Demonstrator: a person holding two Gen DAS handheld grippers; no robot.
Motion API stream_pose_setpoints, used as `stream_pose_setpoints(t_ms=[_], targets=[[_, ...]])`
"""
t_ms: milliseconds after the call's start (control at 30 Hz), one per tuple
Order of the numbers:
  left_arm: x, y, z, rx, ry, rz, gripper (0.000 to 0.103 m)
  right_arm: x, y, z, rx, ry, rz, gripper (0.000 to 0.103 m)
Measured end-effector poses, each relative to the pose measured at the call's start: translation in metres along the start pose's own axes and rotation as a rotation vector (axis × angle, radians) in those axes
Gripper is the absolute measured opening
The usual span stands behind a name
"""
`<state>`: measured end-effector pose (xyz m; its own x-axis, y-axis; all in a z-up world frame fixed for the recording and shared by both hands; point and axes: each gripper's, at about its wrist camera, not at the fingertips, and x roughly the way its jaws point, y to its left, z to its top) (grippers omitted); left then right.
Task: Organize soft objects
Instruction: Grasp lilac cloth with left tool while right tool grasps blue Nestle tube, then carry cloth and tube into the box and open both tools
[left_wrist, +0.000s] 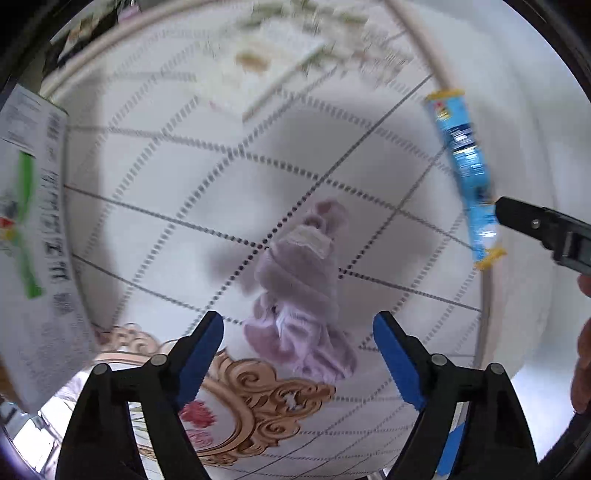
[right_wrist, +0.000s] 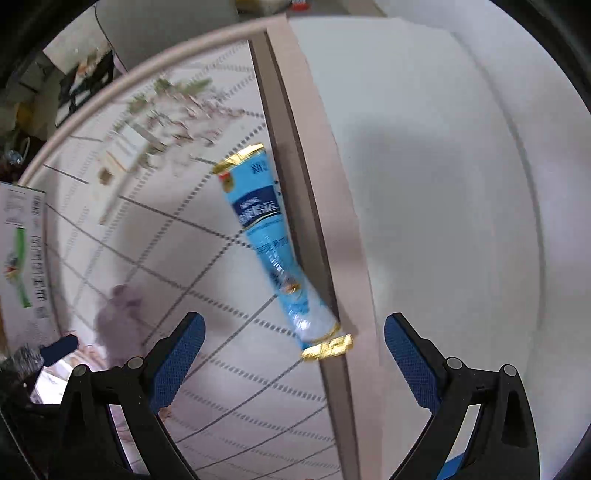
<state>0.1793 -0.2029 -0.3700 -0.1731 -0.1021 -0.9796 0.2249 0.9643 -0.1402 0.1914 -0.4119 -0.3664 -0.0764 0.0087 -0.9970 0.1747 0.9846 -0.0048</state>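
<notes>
Sorting barely begun, both soft items still loose

Both tongs stand wide and empty. Left tongs (left_wrist: 298, 354) hang above the lilac cloth (left_wrist: 301, 291) on the worktop (left_wrist: 147, 177). Right tongs (right_wrist: 294, 354) hang over the blue packet (right_wrist: 275, 251) beside the beige divider (right_wrist: 314, 184). Nothing is grasped.

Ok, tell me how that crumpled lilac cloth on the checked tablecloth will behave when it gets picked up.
The crumpled lilac cloth will probably be floppy: it lies in loose folds and should droop from whichever point is pinched. It looks thin, so likely light. Its fuzzy surface should grip rather than slip, and it won't roll. The left gripper, fingers apart, hangs over it.
</notes>
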Motion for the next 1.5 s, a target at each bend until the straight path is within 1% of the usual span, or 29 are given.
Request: stream_pose_setpoints(t_ms=[33,67,133,167,200,233,267,300,333,367,400,433,467,567,600,667,800,900,967,1033,1167,1200,1267,1333,1433,1500], targets=[[0.009,-0.001,0.003,-0.005,0.019,0.001,0.071,0.005,0.001,0.003,-0.006,0.008,0.002,0.099],[0.015,-0.002,0.005,-0.013,0.032,0.005,0.068,0.013,0.001,0.007,-0.011,0.022,0.004,0.099],[0.024,-0.002,0.008,-0.032,0.056,0.004,0.056,0.023,0.002,0.013,-0.017,0.041,0.009,0.099],[0.026,-0.003,0.009,-0.037,0.063,0.006,0.055,0.028,0.002,0.016,-0.022,0.051,0.013,0.099],[0.024,-0.004,0.01,-0.042,0.049,0.015,0.053,0.033,0.003,0.018,-0.025,0.057,0.011,0.098],[0.024,-0.006,0.01,-0.041,0.048,0.021,0.049,0.036,0.003,0.02,-0.026,0.064,0.006,0.097],[0.023,-0.007,0.011,-0.034,0.042,0.034,0.046,0.04,0.003,0.021,-0.026,0.073,0.006,0.093],[0.023,-0.009,0.012,-0.028,0.037,0.046,0.039,0.042,0.003,0.023,-0.024,0.08,0.011,0.085],[0.023,-0.012,0.013,-0.018,0.036,0.056,0.038,0.047,0.002,0.025,-0.019,0.094,0.018,0.08],[0.023,-0.013,0.013,-0.013,0.038,0.059,0.036,0.05,0.002,0.025,-0.013,0.107,0.02,0.067],[0.022,-0.014,0.012,-0.005,0.039,0.063,0.035,0.052,0.002,0.026,-0.006,0.112,0.017,0.057],[0.022,-0.014,0.012,-0.003,0.037,0.066,0.035,0.05,0.002,0.026,-0.006,0.099,-0.003,0.05],[0.021,-0.014,0.011,-0.004,0.036,0.065,0.034,0.049,0.002,0.026,-0.01,0.093,-0.016,0.036],[0.011,-0.018,0.007,-0.006,0.021,0.059,0.034,0.045,0.002,0.021,-0.002,0.089,-0.01,0.019],[0.006,-0.015,0.004,-0.005,0.016,0.057,0.034,0.043,0.005,0.019,0.002,0.085,-0.003,0.017],[-0.004,-0.012,-0.002,-0.007,-0.001,0.046,0.034,0.036,0.009,0.016,0.008,0.08,0.022,0.016],[-0.036,-0.001,-0.013,-0.006,-0.051,0.016,0.034,0.012,0.022,0.004,0.033,0.052,0.106,0.015],[-0.075,0.016,-0.028,-0.004,-0.11,-0.029,0.034,-0.016,0.041,-0.008,0.034,0.011,0.168,0.015],[-0.099,0.029,-0.038,-0.003,-0.145,-0.048,0.034,-0.042,0.063,-0.019,0.023,-0.027,0.221,0.015],[-0.13,0.052,-0.051,-0.015,-0.194,-0.068,0.034,-0.07,0.092,-0.031,-0.001,-0.059,0.258,0.015],[-0.182,0.103,-0.073,-0.054,-0.277,-0.069,0.034,-0.118,0.158,-0.056,-0.06,-0.103,0.348,0.015],[-0.196,0.124,-0.082,-0.073,-0.294,-0.067,0.034,-0.126,0.172,-0.063,-0.074,-0.107,0.363,0.015],[-0.21,0.162,-0.096,-0.107,-0.316,-0.064,0.034,-0.142,0.217,-0.072,-0.106,-0.117,0.399,0.015],[-0.222,0.196,-0.106,-0.139,-0.327,-0.053,0.034,-0.152,0.252,-0.078,-0.133,-0.122,0.411,0.015],[-0.229,0.249,-0.117,-0.183,-0.335,-0.008,0.034,-0.159,0.303,-0.083,-0.162,-0.125,0.393,0.015],[-0.226,0.279,-0.122,-0.206,-0.325,0.004,0.034,-0.155,0.331,-0.082,-0.163,-0.113,0.379,0.015]])
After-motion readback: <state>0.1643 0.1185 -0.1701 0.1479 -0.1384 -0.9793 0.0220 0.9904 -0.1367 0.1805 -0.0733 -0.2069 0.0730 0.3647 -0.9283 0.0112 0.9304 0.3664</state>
